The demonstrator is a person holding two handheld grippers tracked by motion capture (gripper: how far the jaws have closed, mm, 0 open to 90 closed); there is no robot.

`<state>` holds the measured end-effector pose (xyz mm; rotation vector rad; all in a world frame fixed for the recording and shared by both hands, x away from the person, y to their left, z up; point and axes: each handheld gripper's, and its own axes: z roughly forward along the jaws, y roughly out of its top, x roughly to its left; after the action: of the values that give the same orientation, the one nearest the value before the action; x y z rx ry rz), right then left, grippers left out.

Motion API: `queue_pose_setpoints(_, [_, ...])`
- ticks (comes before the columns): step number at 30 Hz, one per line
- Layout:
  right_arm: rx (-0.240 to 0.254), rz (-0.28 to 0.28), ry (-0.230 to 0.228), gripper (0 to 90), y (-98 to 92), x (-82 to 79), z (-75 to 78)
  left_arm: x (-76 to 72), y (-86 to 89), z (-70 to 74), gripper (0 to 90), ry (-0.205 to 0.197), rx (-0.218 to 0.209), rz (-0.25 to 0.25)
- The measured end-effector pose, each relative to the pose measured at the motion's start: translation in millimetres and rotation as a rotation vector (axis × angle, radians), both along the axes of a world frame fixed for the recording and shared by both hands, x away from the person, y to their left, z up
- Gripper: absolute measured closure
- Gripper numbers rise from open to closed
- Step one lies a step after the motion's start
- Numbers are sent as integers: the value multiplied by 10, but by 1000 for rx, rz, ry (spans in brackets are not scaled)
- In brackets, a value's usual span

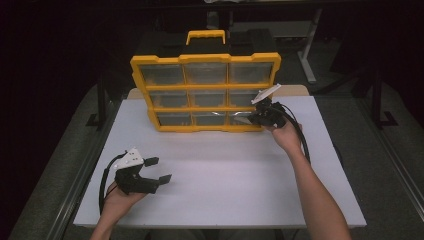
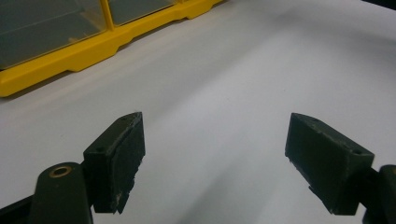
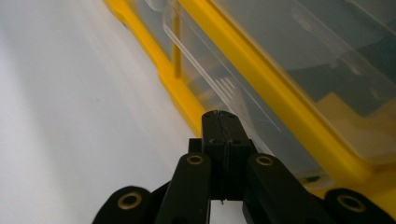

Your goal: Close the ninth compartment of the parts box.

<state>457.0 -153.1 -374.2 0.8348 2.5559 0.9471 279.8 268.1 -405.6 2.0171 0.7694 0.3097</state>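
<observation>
The left gripper, low in the frame's left, waits with jaws apart over the white table. Right of centre, the right gripper, jaws together, meets the bottom-right drawer of the yellow organizer. Draw it out straight, gently.

Hidden and cropped areas

Organizer case: drawer contents indistinct behind clear fronts; the bottom-right drawer is partly covered by the right gripper.
</observation>
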Motion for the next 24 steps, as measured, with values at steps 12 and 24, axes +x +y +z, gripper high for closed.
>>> queue_pose_setpoints(12, [139,67,93,843,0,-65,-35,13,-18,-30,199,1,-1,7])
queue_pose_setpoints(24, [222,100,113,806,-41,-123,-70,22,0,-52,199,16,-3,23])
